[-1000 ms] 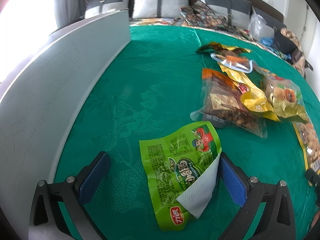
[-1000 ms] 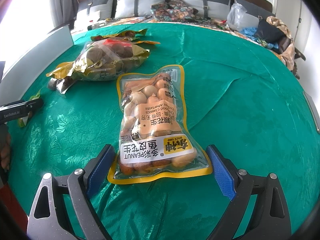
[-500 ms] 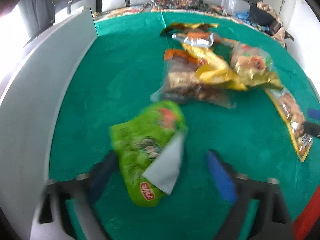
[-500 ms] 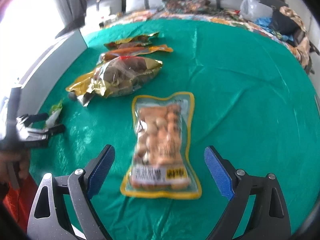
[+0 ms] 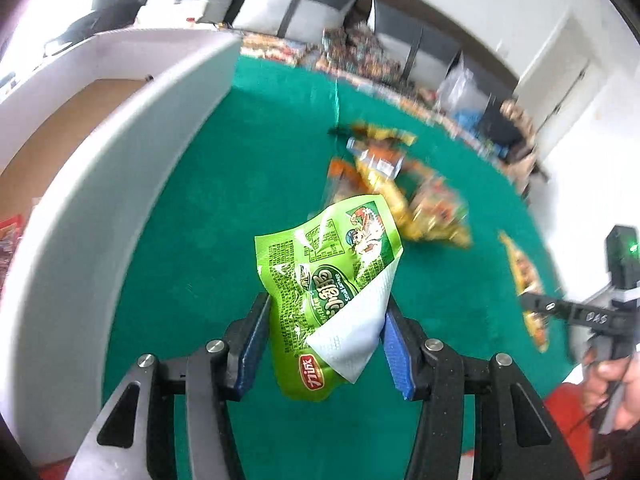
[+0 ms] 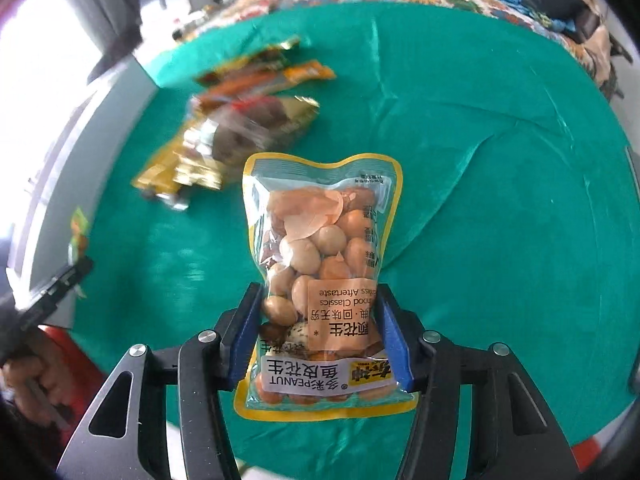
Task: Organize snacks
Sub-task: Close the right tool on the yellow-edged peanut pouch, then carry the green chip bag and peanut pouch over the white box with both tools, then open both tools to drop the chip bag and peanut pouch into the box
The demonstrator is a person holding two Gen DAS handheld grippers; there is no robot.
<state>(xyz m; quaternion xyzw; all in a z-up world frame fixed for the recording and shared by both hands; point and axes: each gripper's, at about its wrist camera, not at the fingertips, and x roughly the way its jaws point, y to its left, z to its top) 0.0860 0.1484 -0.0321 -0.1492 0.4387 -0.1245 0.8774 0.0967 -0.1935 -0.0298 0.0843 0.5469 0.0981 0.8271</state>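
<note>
With both jaws just closed, the left gripper [image 5: 326,340] on the green bag [image 5: 326,288] and the right gripper [image 6: 322,332] on the peanuts [image 6: 320,276], lift both steadily and clear of the pile [image 6: 236,128].

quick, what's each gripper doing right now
Left gripper: jaws just closed, shut on the green snack bag.
Right gripper: jaws just closed, shut on the peanut bag.

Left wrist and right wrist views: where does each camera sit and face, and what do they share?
Left wrist: behind the left gripper, angled down at its green snack bag; the other hand shows right.
Right wrist: behind the right gripper, angled down at its peanut bag; the other hand shows left.
Shared: green tablecloth, snack pile.
</note>
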